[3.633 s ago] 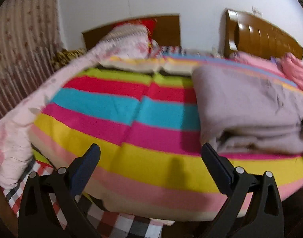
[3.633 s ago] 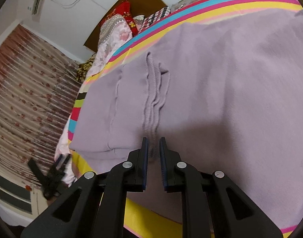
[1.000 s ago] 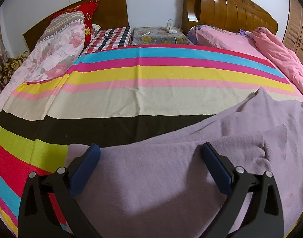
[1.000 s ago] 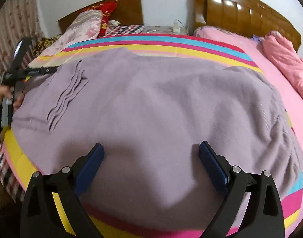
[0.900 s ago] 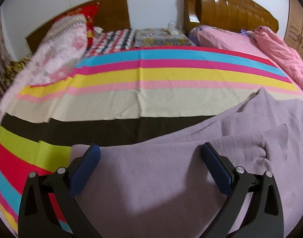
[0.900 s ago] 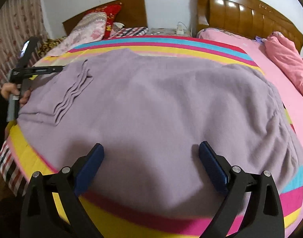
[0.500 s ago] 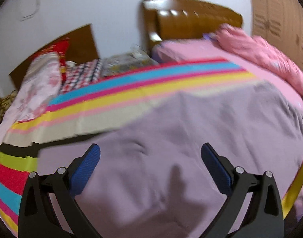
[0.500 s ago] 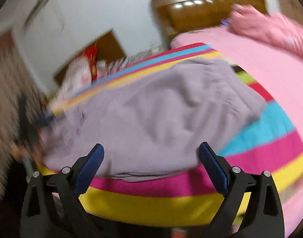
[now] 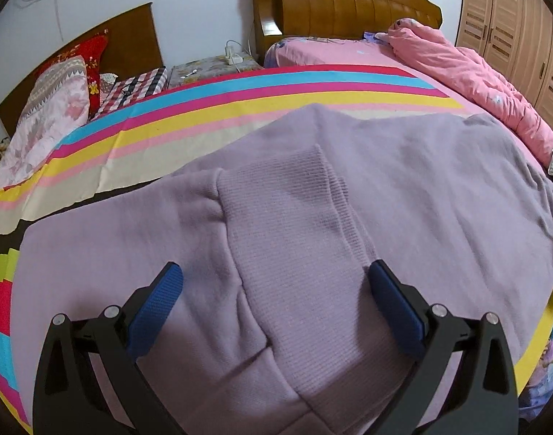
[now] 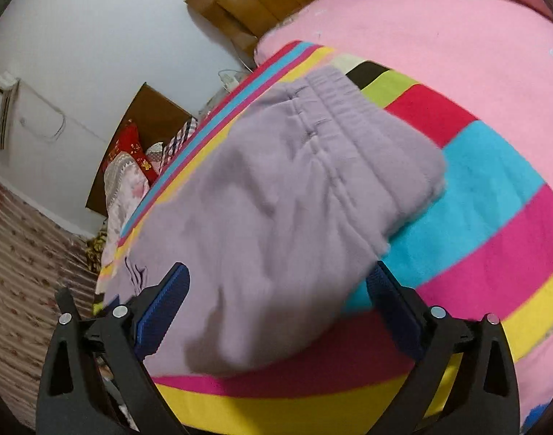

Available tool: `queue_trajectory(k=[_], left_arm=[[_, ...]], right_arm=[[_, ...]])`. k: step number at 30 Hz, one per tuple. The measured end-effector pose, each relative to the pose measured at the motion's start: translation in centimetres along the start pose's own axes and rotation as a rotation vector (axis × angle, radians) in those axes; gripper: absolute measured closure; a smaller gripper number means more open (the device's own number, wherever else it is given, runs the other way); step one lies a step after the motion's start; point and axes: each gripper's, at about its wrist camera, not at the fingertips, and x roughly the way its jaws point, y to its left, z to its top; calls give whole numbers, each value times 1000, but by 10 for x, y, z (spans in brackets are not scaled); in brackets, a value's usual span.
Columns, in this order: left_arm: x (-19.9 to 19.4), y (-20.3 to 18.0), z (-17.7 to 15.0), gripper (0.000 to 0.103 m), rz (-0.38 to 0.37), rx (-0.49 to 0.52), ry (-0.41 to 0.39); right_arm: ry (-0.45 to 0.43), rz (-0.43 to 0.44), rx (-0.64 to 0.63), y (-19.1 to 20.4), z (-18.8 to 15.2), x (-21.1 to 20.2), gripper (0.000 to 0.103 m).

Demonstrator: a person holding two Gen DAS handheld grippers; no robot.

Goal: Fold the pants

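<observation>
Lilac knit pants (image 9: 403,195) lie spread on the striped bedspread (image 9: 240,105). A ribbed cuff end (image 9: 294,253) is folded over on top and lies between my left gripper's open jaws. My left gripper (image 9: 276,297) is open and empty just above the cuff. In the right wrist view the pants (image 10: 276,217) show their elastic waistband (image 10: 352,127) at the far end. My right gripper (image 10: 276,301) is open and empty over the near edge of the pants. The left gripper shows small in the right wrist view (image 10: 70,308).
A pink bed (image 10: 439,25) with a wooden headboard (image 9: 345,3) stands on the right, with a pink quilt (image 9: 475,72) bunched on it. Pillows (image 9: 55,108) and a second headboard lie at the far left. A patterned curtain (image 10: 26,253) hangs beyond the bed's left side.
Both grippers stayed open. The left one swung right along the pants and now hovers over the folded cuff. The right one tilted and swung toward the waistband end.
</observation>
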Motion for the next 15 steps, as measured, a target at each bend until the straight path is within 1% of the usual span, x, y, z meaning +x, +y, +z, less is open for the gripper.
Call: queue_trajectory(k=[4, 5, 7, 9, 11, 13, 14, 15], left_arm=[[2, 1, 3, 1, -3, -5, 2], [2, 0, 3, 1, -4, -5, 1], [2, 0, 4, 1, -7, -8, 1], [2, 0, 4, 1, -10, -10, 2], [3, 1, 5, 1, -15, -12, 3], [3, 0, 5, 1, -15, -13, 3], [3, 0, 5, 1, -14, -12, 3], [3, 0, 5, 1, -14, -12, 3]], right_arm=[[-9, -33, 18, 4, 4, 4, 6], [1, -47, 15, 6, 3, 5, 6], [50, -100, -41, 15, 0, 8, 6], [97, -134, -109, 24, -5, 12, 6], [97, -163, -144, 30, -6, 17, 9], [61, -174, -132, 30, -2, 19, 30], [43, -169, -111, 28, -2, 18, 37], [26, -163, -75, 23, -1, 17, 54]])
